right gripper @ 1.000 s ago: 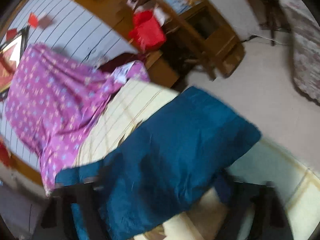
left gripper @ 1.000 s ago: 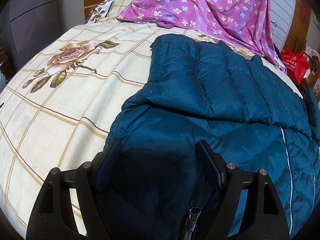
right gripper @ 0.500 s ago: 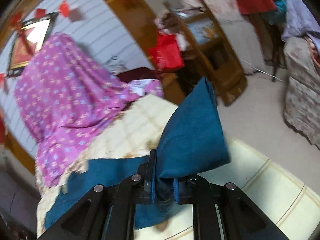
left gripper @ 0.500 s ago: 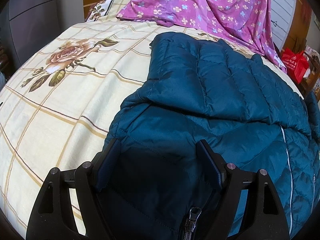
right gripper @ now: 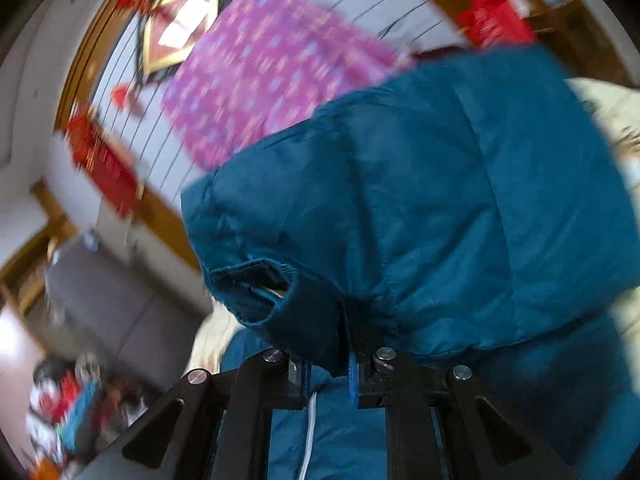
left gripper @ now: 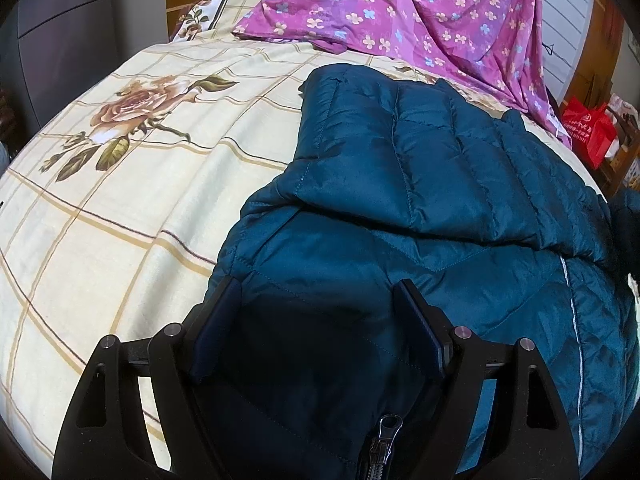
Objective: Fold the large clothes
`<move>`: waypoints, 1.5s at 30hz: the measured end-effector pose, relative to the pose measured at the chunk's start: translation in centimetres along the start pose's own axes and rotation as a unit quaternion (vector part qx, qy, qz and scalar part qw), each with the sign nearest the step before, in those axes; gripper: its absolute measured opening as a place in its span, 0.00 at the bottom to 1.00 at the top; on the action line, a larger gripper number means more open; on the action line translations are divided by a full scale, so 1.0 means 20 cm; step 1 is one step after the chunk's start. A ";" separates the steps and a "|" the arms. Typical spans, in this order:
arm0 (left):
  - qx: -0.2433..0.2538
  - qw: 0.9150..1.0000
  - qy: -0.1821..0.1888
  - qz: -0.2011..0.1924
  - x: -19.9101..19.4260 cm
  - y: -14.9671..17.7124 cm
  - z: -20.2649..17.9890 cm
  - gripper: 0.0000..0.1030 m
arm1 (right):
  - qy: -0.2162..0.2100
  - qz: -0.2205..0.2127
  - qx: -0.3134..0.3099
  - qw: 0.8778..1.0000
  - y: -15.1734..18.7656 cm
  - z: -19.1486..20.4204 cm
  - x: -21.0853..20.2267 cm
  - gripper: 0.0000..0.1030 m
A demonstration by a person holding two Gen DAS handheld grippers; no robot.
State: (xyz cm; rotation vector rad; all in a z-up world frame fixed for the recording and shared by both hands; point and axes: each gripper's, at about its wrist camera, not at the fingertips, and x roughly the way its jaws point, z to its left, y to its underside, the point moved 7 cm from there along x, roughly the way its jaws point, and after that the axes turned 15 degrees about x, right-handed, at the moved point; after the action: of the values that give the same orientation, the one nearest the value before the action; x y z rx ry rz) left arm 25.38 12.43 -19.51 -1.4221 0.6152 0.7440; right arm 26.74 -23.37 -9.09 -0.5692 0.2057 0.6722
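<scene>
Left wrist view. My left gripper (left gripper: 318, 332) fills the lower centre of the frame, its jaws standing wide apart over the dark front of the teal quilted down jacket (left gripper: 420, 200); the pads flank the cloth near the zipper pull (left gripper: 389, 428), but I cannot tell whether they press on it. The jacket occupies the centre and right of the frame, lying on the cream rose-print bedspread (left gripper: 120, 184), with one sleeve (left gripper: 400, 152) already folded across the body. A purple floral cloth (left gripper: 400, 12) lies at the upper centre, a red bag (left gripper: 588, 132) at the right edge. The shell looks glossy and smooth, stitched in puffy channels, with a pale piping line at the lower right. I judge it light, soft and springy: it will slip on itself and puff back open, so hems, cuffs and seams make better holds than the slick padded panels.

Right wrist view. My right gripper (right gripper: 330, 368), at the lower centre, is clamped tight on the other sleeve (right gripper: 420, 208) just beside its cuff opening (right gripper: 260, 280). The sleeve billows across the centre and right of this blurred frame, raised off the bed; the cuff hem gives a firm, thin edge to pinch. Teal jacket body shows beneath.
</scene>
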 end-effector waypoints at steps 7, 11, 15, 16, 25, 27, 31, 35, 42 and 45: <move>-0.001 1.000 0.002 0.000 -0.04 -0.01 0.00 0.77 | 0.056 0.091 -0.077 0.991 0.23 -0.03 0.37 0.13; -0.028 0.997 0.063 -0.045 -0.22 -0.17 -0.11 0.77 | 0.049 0.091 -0.079 0.992 0.22 -0.02 0.38 0.13; -0.001 0.993 0.109 -0.044 -0.26 -0.35 -0.33 0.77 | 0.096 0.082 -0.112 0.986 0.26 -0.04 0.35 0.21; 0.004 0.993 0.111 -0.037 -0.24 -0.37 -0.38 0.77 | 0.120 0.086 -0.125 0.981 0.30 -0.05 0.36 0.33; -0.027 0.975 0.217 0.044 -0.08 -0.31 -0.73 0.77 | 0.149 0.121 -0.141 0.971 0.36 -0.08 0.32 0.82; -0.016 0.973 0.225 0.042 -0.10 -0.29 -0.80 0.77 | 0.187 0.134 -0.156 0.961 0.40 -0.09 0.25 0.82; 0.004 0.968 0.246 0.042 -0.12 -0.27 -0.91 0.77 | 0.279 0.112 -0.200 0.932 0.42 -0.20 0.02 0.82; -0.002 0.962 0.267 0.058 -0.08 -0.27 -1.03 0.77 | 0.336 0.092 -0.200 0.916 0.36 -0.34 -0.11 0.82; -0.023 0.966 0.257 0.027 -0.03 -0.32 -1.05 0.12 | 0.355 0.101 -0.197 0.908 0.35 -0.45 -0.12 0.92; -0.010 0.966 0.258 -0.002 -0.13 -0.34 -1.03 0.05 | 0.359 0.102 -0.196 0.907 0.36 -0.44 -0.07 0.95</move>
State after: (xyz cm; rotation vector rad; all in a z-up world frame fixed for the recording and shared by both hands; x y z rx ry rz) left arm 30.08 -8.39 -14.56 -1.6470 1.0048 0.3706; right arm 21.12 -24.46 -18.96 -1.1880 0.8441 0.6857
